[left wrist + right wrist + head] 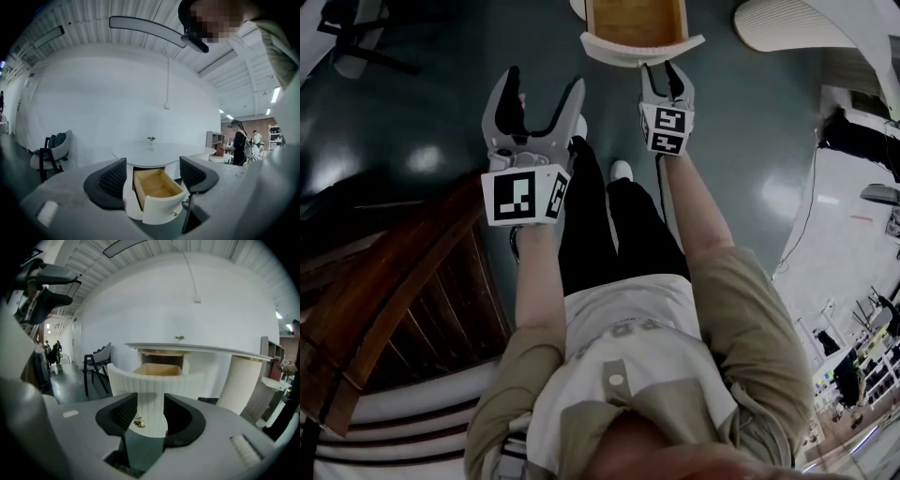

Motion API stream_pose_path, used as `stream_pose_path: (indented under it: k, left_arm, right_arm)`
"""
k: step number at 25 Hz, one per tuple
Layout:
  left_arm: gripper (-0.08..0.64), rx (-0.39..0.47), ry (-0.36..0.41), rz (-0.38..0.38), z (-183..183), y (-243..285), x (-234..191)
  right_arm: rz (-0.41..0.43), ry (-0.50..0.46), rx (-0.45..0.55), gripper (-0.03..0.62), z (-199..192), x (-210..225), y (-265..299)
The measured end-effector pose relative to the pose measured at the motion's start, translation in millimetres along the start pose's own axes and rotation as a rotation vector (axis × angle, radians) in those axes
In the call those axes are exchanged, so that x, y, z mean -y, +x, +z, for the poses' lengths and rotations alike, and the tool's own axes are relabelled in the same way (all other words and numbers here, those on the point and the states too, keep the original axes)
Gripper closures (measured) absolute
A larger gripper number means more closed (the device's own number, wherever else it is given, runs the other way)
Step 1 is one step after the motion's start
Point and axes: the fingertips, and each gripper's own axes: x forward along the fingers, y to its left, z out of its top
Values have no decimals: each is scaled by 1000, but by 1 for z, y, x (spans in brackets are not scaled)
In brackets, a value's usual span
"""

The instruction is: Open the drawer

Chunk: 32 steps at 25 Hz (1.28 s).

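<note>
My left gripper (546,84) is wide open, empty, my right gripper (663,70) has jaws apart around the brass knob (138,423) on the drawer (642,49), already out past the table (197,348) edge, looks light, knob's my grab point.

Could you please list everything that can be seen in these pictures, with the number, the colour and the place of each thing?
White ribbed drawer with pale wooden inside: one, open, nothing visible in it, under the table top.
Small gold knob: one, on the drawer front, between the right tongs' jaws, not gripped.
White round table: one, above the drawer.
Small green plant: one, on the table top.
Dark-framed chair: one, pale grey seat, left of the table.
Brown wooden slatted structure: one, at the person's left.
Left tongs: grey, black pads, open, empty, short of the drawer.
Right tongs: grey, black pads, open, at the drawer front.
</note>
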Motion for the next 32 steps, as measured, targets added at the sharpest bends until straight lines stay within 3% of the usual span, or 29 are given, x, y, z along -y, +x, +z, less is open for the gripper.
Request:
stream_pose_path:
  k: [8, 17, 32]
  left_arm:
    - [193, 49, 20, -5, 56, 0, 9]
    - [193, 96, 42, -18, 126, -3, 7]
    - [225, 176, 51, -52, 207, 9, 2]
  right_arm:
    - [-48, 49, 42, 417, 57, 30, -35]
    - [-92, 77, 117, 425, 155, 60, -91]
    - [-79, 29, 321, 471, 318, 58, -169]
